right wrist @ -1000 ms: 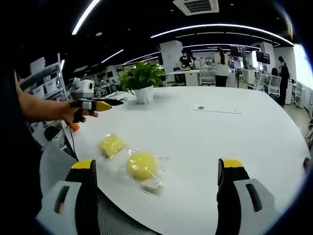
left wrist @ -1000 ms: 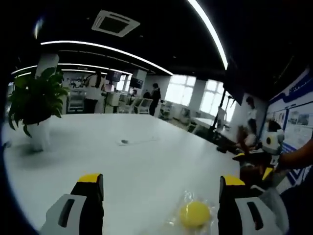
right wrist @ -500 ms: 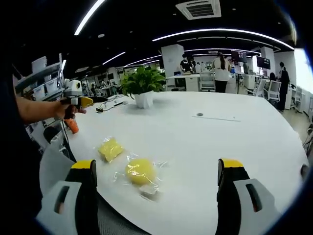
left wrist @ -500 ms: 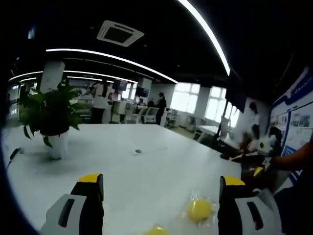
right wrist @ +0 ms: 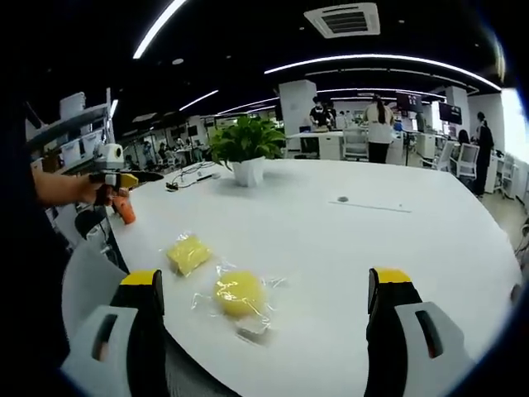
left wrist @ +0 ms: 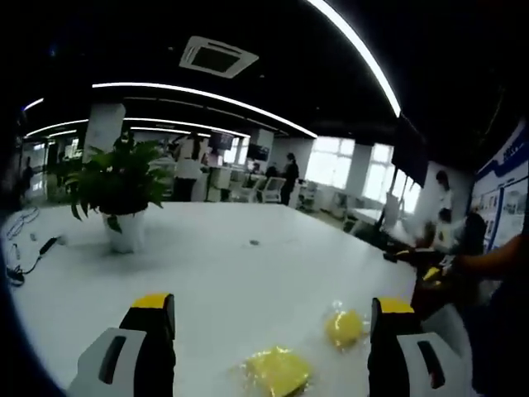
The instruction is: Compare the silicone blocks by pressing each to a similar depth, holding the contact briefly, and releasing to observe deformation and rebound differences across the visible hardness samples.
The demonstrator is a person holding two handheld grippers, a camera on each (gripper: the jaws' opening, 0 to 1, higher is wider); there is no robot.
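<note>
Right gripper (right wrist: 264,310) wide apart, holding nothing; round yellow block (right wrist: 239,294) in clear wrap between jaws on white table (right wrist: 397,248), square block (right wrist: 188,251) beyond-left. Left gripper (left wrist: 264,310) equally wide, over same blocks. Potted plant (right wrist: 246,149) farther back. Left gripper view alone shows black cable (left wrist: 29,258).

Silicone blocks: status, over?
Both tongs open, off the table. Round block and square block bagged, untouched on table. Plant far back, not in the way.

- Round yellow silicone block (right wrist: 239,293) in clear wrap, between the grey, yellow-tipped right claw (right wrist: 269,289) jaws.
- Squarish yellow silicone block (right wrist: 188,251), left of it.
- Glossy white table (right wrist: 372,240).
- Green potted plant (right wrist: 245,150), white pot.
</note>
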